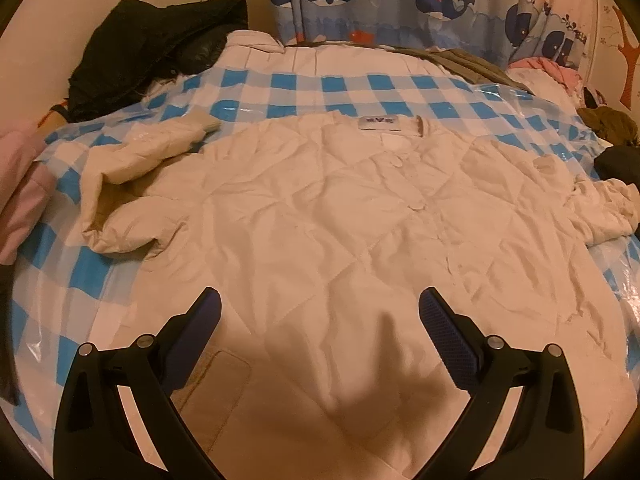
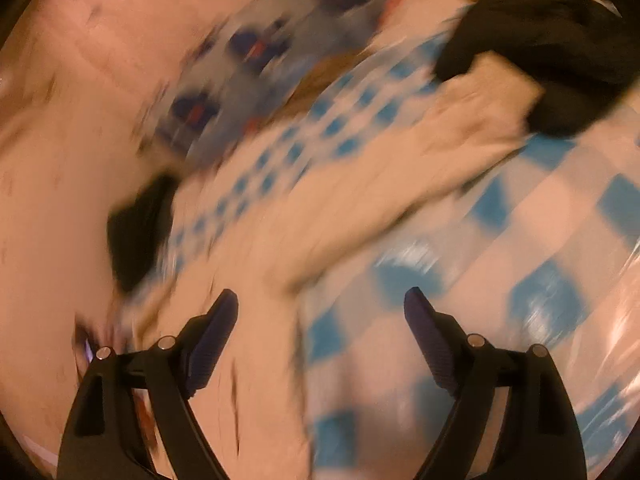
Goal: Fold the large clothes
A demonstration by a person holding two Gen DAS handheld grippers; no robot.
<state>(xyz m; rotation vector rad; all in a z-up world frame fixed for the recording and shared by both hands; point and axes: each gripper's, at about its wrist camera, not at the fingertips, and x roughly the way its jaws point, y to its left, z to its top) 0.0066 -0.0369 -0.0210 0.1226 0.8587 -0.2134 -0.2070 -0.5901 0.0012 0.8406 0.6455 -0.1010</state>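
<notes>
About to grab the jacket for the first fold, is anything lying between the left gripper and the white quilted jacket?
Nothing visible. The left gripper hangs open directly over the white quilted jacket, whose body lies bare. The black garment sits well off at the far corner.

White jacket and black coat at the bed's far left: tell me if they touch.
Apart. The left wrist view shows checkered sheet between the white jacket and the black coat.

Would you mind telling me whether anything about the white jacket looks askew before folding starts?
The white jacket lies fairly flat, but its left sleeve is doubled back and bunched, and its right sleeve is crumpled.
</notes>
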